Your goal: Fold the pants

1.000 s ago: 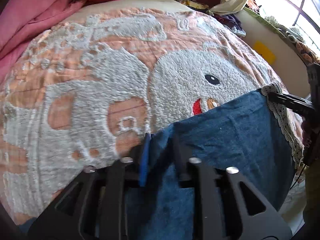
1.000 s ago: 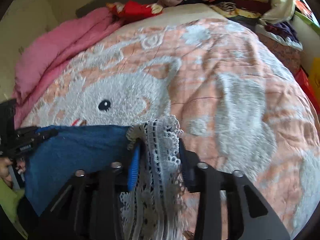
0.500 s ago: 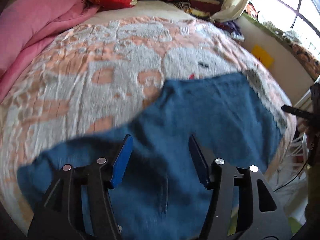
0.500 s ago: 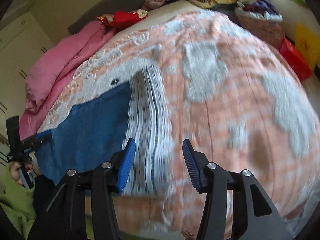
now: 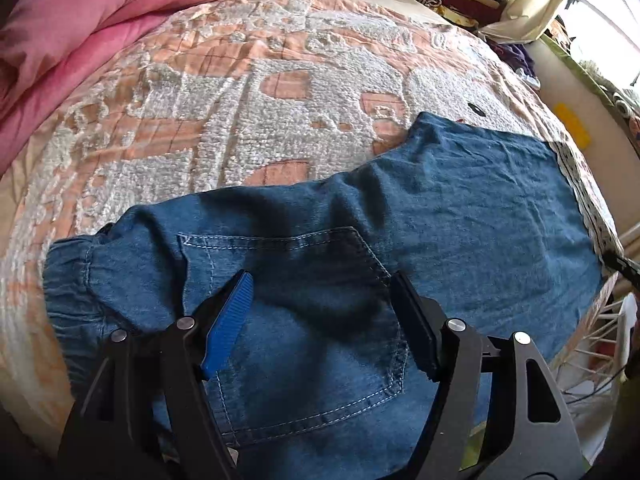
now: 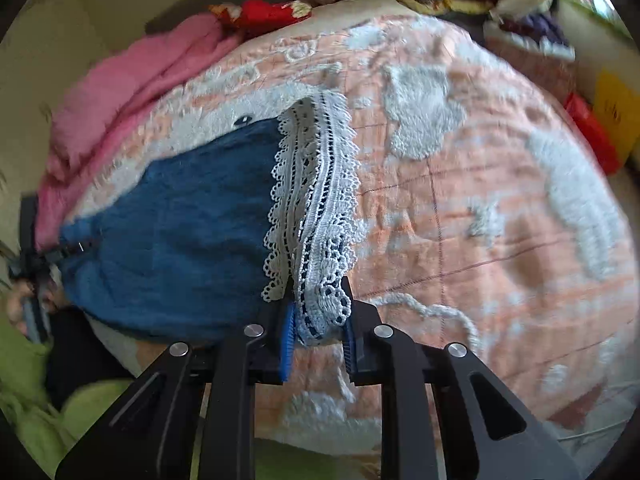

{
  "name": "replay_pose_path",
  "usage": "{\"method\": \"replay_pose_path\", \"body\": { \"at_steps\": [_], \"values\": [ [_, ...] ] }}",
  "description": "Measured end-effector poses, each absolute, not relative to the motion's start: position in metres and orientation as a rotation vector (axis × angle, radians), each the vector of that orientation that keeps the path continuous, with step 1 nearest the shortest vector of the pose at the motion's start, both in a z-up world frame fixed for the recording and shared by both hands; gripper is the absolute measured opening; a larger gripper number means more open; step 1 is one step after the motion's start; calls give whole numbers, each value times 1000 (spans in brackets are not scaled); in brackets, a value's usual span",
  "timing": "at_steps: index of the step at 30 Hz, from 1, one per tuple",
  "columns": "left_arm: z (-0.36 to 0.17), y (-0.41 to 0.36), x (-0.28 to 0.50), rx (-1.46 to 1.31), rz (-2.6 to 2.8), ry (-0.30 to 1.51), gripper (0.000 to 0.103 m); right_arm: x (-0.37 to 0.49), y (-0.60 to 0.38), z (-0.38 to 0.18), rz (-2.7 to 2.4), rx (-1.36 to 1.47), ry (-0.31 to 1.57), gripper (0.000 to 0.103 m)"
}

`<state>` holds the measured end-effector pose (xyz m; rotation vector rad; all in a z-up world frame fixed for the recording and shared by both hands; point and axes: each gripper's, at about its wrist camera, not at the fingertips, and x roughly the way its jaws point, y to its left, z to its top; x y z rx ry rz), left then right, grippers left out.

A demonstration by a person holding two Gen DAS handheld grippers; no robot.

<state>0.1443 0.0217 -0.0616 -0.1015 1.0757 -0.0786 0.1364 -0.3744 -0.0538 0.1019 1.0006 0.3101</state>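
Right tool [image 6: 318, 328] grips pants [image 5: 400, 240] hem — left tool [image 5: 324, 292] open.

My left gripper [image 5: 322, 308] has its 2 fingers wide apart; my right gripper [image 6: 318, 330] is pinching closed.

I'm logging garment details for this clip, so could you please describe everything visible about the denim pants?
The denim pants are blue, thin-looking cloth, lying flat and lightly wrinkled across the orange and white bedspread. A stitched patch pocket faces up, with a gathered elastic waistband at one end and a white lace hem at the other. The left gripper is open above the pocket, gripping nothing; the right gripper is shut on the lace.
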Motion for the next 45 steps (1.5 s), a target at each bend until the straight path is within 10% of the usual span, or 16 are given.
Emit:
{"method": "replay_pose_path", "body": {
  "at_steps": [23,45],
  "values": [
    [-36,43,114,-120,-31,995,68,130,-365,-12,194,30,822,76],
    [-71,-9,180,39,-83,1062,86,231,-258,-75,248,-142,952,81]
  ]
}}
